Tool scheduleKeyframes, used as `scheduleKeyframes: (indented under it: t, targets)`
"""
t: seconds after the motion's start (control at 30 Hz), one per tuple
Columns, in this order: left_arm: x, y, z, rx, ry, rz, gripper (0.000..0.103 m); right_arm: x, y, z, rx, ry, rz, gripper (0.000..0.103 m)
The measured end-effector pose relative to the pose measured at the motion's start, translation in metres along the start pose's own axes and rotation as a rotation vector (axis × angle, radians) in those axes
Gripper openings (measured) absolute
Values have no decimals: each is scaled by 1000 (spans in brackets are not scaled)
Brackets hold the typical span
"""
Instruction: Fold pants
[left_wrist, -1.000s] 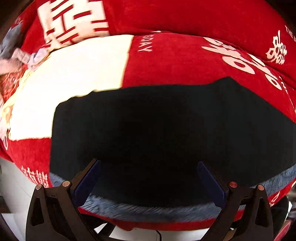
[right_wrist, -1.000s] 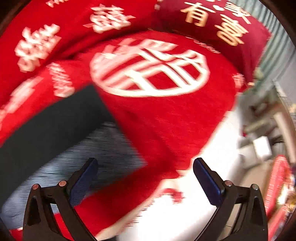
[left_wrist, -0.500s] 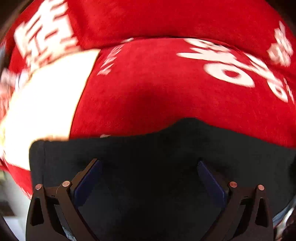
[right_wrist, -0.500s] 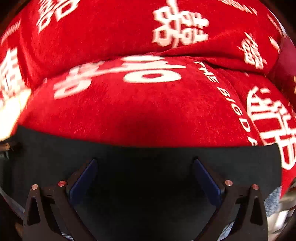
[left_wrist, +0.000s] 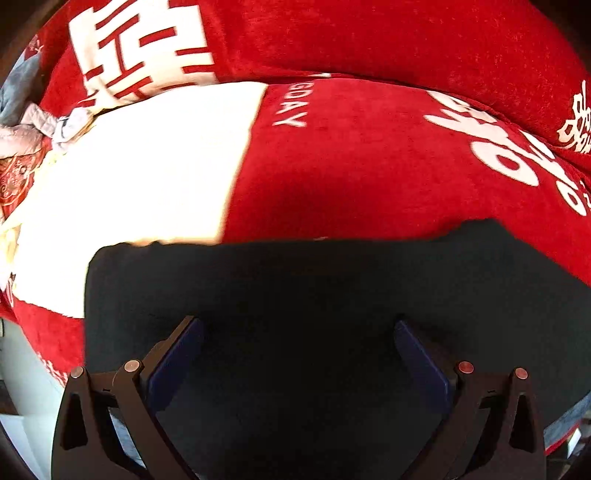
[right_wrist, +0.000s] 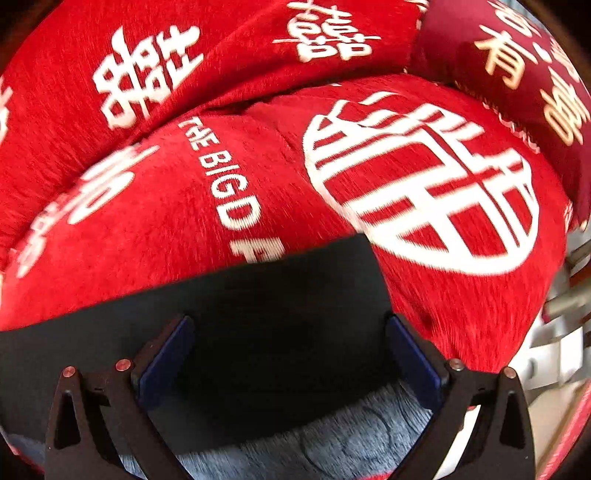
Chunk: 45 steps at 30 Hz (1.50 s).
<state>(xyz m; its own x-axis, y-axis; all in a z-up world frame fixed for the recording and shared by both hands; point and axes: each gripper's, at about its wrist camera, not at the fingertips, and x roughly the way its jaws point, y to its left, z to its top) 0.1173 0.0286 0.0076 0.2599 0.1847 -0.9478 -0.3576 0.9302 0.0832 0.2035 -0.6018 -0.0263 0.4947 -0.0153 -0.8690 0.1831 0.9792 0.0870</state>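
Left gripper (left_wrist: 297, 354) sits low centre in the left wrist view, fingers spread wide with nothing between them, hanging over the dark pants (left_wrist: 314, 314). Right gripper (right_wrist: 288, 350) is the same in its own view: fingers apart, nothing pinched, over the same dark cloth (right_wrist: 240, 314). I can't tell whether either one touches the fabric. The pants fill the lower half of both frames as a flat dark slab with a fairly straight far edge and squared corners, at mid-left of the left view and right of centre in the right view. That reads to me as a garment already doubled over at least once, not spread out full length; the cloth is too dark to count layers or see legs and waistband. A grey fuzzy layer (right_wrist: 332, 435) shows at the bottom of the right view just nearer than the pants edge, lining or a separate cloth, can't say. All of it rests on a red blanket (left_wrist: 351, 166) with white characters and a big white patch (left_wrist: 147, 166) at mid-left. Further back, red cushions (right_wrist: 166, 55) run along the top of the frame. My read: well along, maybe a last fold or a tidy-up left.
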Motion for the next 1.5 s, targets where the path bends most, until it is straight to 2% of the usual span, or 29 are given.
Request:
scheduleKeyframes:
  t: [0.03,0.13,0.23,0.3,0.33,0.4,0.5,0.63,0.73,0.83,0.93,1.17,1.33,1.43,1.5]
  targets:
    - [-1,9,-3,-5,-6,1,103,-4,-1,-10,-24,-8,-32,102]
    - [1,27,-8,-35,1,-85,103,-15,-3,-32,-33,-24,-34,103]
    - [-3,45,-15,-69,-8,-92,103,-31,-3,-48,-28,-44,-60,103]
    - [-5,57,-21,-81,-8,-136,103,-42,-7,-55,4,-66,-42,103]
    - [-6,62,-25,-83,-6,-167,103,-49,-12,-60,34,-77,-26,103]
    - [-10,63,-33,-64,-12,-179,103,-58,-26,-70,116,-85,40,103]
    - [-16,58,-47,-35,-28,-97,103,-56,-40,-86,180,-45,99,103]
    - [-19,53,-60,-77,13,-116,103,-51,-48,-107,205,-15,200,103]
    - [-21,25,-66,-33,36,-130,103,-50,-44,-113,189,-42,278,103]
    - [-25,-25,-73,89,26,-93,103,-38,-44,-112,212,-49,352,103]
    - [-29,-76,-82,192,33,-118,103,-24,-50,-106,259,-47,414,102]
    - [-34,-182,-73,324,34,-162,103,-18,-51,-78,246,-111,431,101]
    - [-36,-271,-62,375,18,-154,103,-16,-42,-71,235,-116,446,101]
    - [-35,-299,-53,323,24,-136,103,-20,-29,-86,188,-103,473,101]
    - [-32,-311,-43,291,23,-109,103,-21,-19,-93,134,-108,453,101]
